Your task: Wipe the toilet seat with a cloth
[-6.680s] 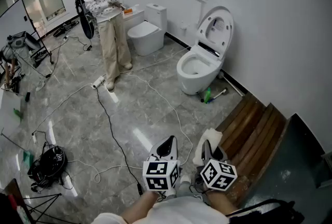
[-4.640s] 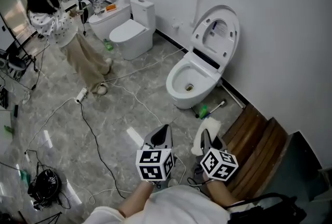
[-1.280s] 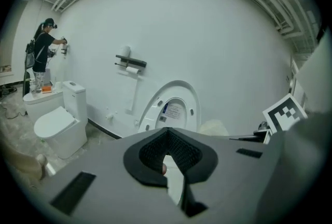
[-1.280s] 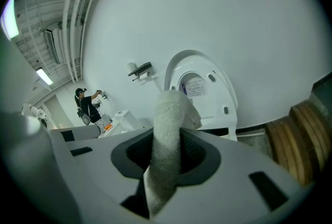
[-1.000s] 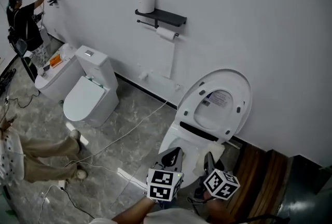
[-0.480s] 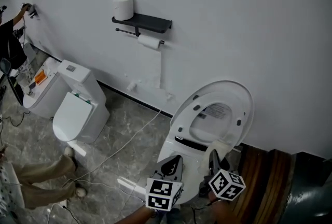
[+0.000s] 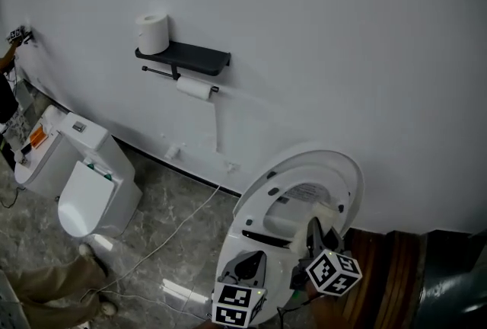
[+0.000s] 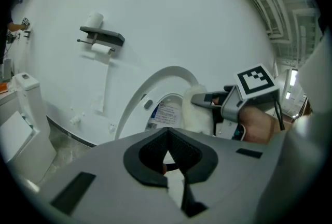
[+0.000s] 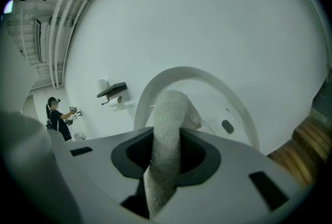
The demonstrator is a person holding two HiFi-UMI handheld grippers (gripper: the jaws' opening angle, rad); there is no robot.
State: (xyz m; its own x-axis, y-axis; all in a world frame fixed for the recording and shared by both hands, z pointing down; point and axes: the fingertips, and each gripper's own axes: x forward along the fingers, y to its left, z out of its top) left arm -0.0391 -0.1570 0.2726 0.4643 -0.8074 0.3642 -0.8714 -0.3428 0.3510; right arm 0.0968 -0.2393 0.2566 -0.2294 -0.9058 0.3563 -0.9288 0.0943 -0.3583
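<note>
Cloth (image 9: 167,124): white, stands upright in the right gripper (image 7: 313,231), whose jaws are clamped on it. Its top is at the raised toilet seat (image 7: 301,170); contact unclear. Left gripper (image 8: 167,159): jaws pressed together, empty, low and left of the seat. Shelf (image 7: 183,57) with paper roll on the wall up-left of the seat; second toilet (image 7: 87,194) farther left.

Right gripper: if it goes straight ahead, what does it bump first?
Probably the raised seat, straight ahead of the right gripper. The cloth in its jaws sticks out front, so that would touch first; depth is unclear.
</note>
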